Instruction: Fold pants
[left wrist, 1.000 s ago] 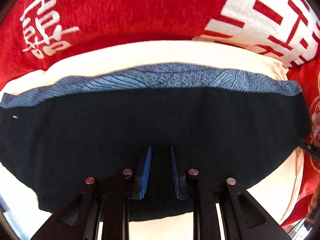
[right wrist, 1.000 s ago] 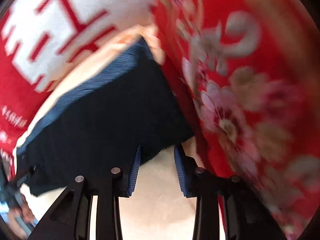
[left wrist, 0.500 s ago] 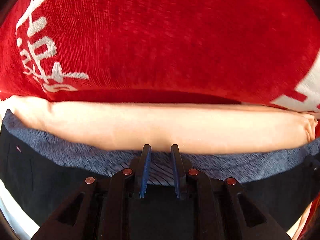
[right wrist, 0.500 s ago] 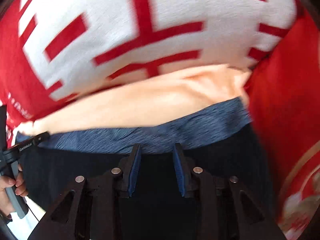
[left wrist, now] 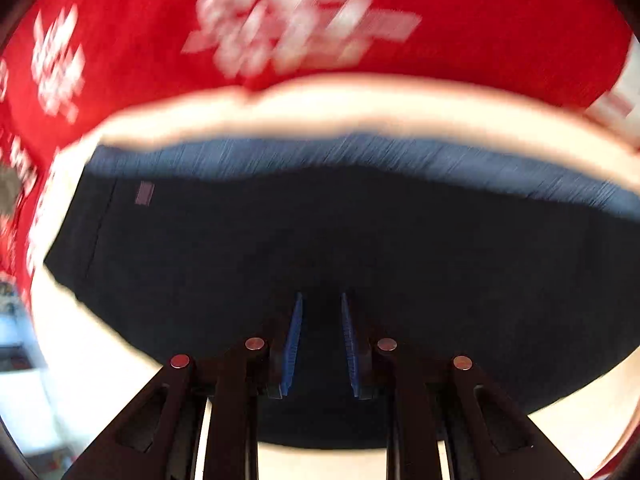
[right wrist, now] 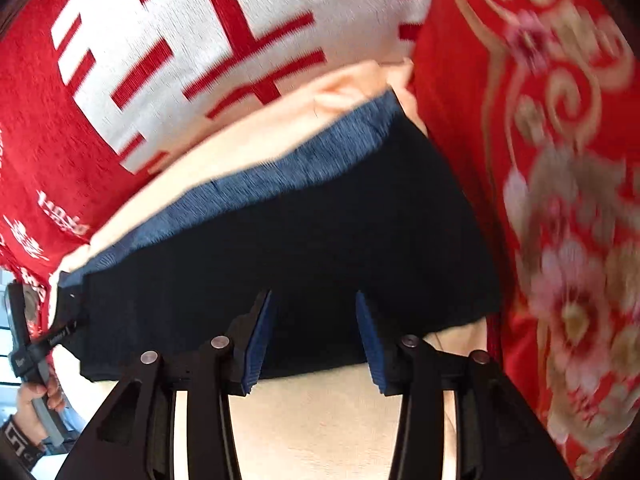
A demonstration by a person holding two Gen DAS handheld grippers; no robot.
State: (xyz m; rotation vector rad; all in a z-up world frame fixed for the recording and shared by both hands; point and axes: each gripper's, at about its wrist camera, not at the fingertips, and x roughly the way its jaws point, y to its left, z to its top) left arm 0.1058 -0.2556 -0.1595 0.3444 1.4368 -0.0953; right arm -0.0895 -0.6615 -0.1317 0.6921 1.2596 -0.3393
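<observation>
Dark navy pants [left wrist: 320, 232] lie folded flat on a cream cushion [left wrist: 320, 108], their heathered blue waistband [left wrist: 320, 152] along the far edge. My left gripper [left wrist: 320, 296] points down over the near half of the pants. Its blue pads stand a narrow gap apart and are just starting to open; no fabric shows pinched between them. In the right wrist view the pants [right wrist: 320, 248] run to a right corner beside red floral cloth. My right gripper [right wrist: 313, 294] hovers over their near edge with jaws opening and nothing pressed between the pads.
A red blanket with white characters [left wrist: 480, 20] lies beyond the cushion. Red floral fabric [right wrist: 560, 200] borders the pants on the right. A person's hand [right wrist: 34, 400] holds the other gripper's handle at the pants' left end. Bare cream cushion [right wrist: 340, 420] shows in front.
Both grippers went forward to the waistband and have come back over the near part of the pants. The right jaws stand wider now. The pants lie as before.
</observation>
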